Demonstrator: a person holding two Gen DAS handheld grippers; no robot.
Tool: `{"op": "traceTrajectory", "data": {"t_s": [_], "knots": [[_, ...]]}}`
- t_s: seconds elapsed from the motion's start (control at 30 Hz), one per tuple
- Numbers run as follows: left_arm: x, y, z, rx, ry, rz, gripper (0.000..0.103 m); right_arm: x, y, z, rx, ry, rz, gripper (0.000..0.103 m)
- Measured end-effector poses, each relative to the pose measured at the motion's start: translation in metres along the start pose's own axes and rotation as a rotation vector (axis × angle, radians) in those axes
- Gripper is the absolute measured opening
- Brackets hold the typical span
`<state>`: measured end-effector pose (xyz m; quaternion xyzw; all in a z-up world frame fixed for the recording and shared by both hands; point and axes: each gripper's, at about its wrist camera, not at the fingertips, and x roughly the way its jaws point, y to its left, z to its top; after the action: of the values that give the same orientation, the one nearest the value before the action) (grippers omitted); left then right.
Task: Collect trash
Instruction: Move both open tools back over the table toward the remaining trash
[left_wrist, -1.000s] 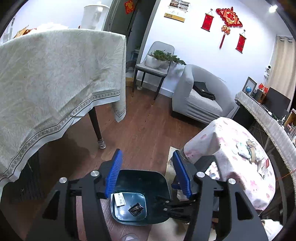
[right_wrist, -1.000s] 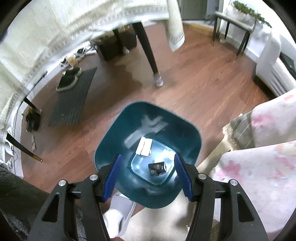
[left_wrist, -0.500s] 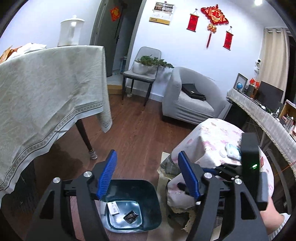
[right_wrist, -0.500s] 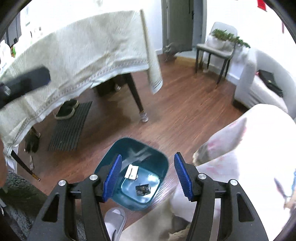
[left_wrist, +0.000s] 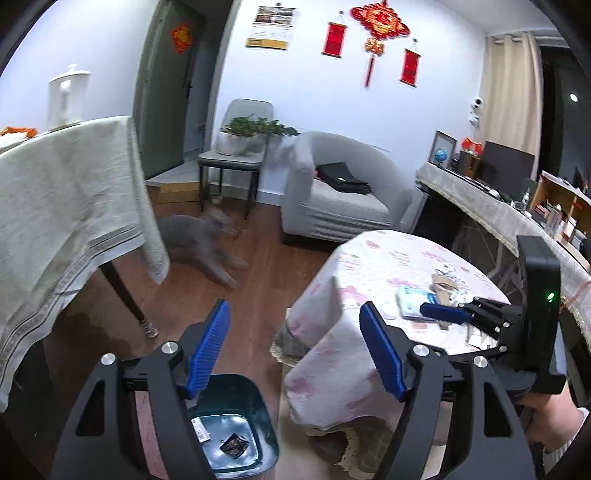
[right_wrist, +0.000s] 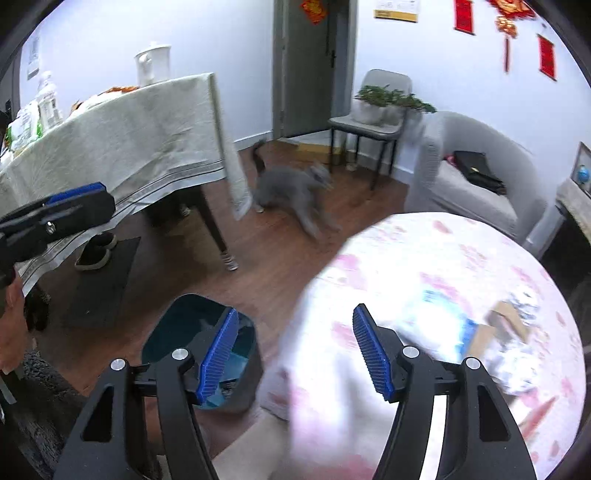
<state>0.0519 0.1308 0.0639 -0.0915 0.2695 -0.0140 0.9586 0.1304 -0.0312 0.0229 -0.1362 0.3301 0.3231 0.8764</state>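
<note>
Both hand-held grippers, left (left_wrist: 293, 349) and right (right_wrist: 291, 354), are empty with jaws opening, ready for more trash (left_wrist: 415, 301) on the counter (left_wrist: 373, 258); the bin (left_wrist: 236, 439) waits on the floor beside it.

No lettering is sharp enough to read in either view. Red door hanging (left_wrist: 180, 37), red wall scrolls (left_wrist: 336, 38) and knot ornament (left_wrist: 379, 21): gold marks, illegible. Wall calendar (left_wrist: 272, 32): print too small. White slip (left_wrist: 201, 430) in the teal bin (left_wrist: 258, 406): dark printed marks, unreadable.
</note>
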Motion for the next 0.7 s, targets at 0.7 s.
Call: {"op": "traceTrajectory", "data": {"t_s": [0.7], "knots": [[0.077,-0.114,-0.01,0.158,0.073,-0.155,0.073,-0.062,-0.116,-0.053,0.117,-0.036,-0.17,0.08]]}}
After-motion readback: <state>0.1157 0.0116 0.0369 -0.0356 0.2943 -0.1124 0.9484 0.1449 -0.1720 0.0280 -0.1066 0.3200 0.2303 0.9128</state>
